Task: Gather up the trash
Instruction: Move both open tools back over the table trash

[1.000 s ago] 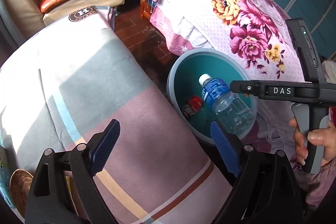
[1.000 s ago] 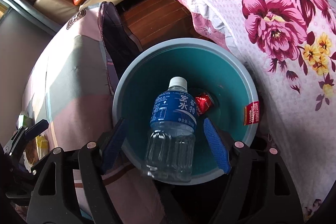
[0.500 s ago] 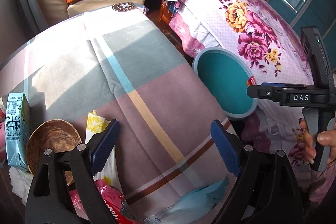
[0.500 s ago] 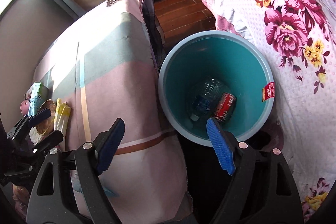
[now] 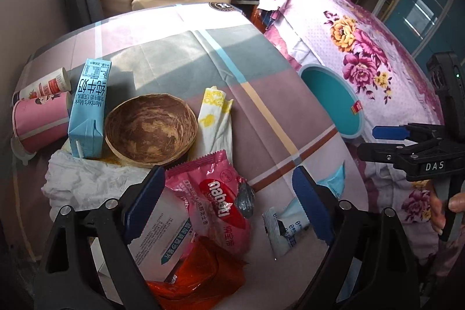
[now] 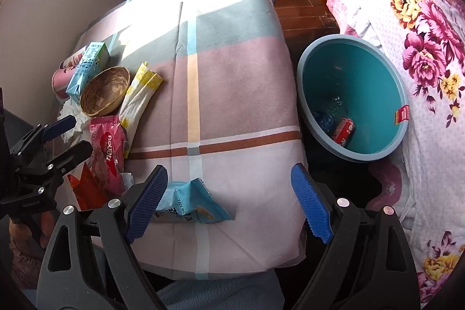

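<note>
Pink crinkly wrapper (image 5: pixel 216 204) probably weighs nothing; we'd pinch its loose edge, left gripper (image 5: pixel 226 201) spread empty, right gripper (image 6: pixel 229 204) opening empty.

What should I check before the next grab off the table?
1. Left gripper has nothing between its fingers: ok.
2. Right gripper opening, nothing pressed by its fingers: ok.
3. Pink wrapper lies between the left fingers' line, reachable: ok.
4. Light blue packet sits near the right gripper's left finger, not centred: not ok.
5. Bin open beside the table, bottle and can at the bottom, room left: ok.
6. Whether the brown bowl counts as trash: cannot tell.
</note>
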`<state>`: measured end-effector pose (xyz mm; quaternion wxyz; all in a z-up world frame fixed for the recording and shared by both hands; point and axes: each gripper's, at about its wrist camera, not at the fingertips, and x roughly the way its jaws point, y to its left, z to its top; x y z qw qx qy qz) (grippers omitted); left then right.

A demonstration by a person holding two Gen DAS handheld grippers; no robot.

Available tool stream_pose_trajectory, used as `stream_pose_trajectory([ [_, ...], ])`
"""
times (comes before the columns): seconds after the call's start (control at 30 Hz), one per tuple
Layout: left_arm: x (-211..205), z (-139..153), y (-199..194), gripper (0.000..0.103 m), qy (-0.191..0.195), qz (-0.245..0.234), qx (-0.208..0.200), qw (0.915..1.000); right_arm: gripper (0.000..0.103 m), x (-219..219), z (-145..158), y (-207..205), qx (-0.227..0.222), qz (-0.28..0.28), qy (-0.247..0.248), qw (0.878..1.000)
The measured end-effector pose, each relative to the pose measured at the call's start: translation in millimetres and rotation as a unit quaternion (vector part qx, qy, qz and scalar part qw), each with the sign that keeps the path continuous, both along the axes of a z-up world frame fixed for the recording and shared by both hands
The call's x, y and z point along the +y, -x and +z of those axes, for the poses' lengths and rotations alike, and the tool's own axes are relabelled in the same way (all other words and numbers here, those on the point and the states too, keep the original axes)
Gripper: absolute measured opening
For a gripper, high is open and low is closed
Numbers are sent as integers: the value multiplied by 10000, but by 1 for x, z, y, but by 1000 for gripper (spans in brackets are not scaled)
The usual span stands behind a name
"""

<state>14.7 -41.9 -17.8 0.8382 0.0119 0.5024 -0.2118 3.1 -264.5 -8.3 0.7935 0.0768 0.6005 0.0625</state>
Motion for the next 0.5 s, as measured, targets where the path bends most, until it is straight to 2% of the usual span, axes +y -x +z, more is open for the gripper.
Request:
stream_pose_trajectory([
  [0.33,34,-15,43,90,-205,95,70,9997,83,29,-25,28,248,294,-99,9992],
  [0.5,41,-26,58,90,-317,-197,186,9991,83,37,-39,25,294,488,-29,9984],
])
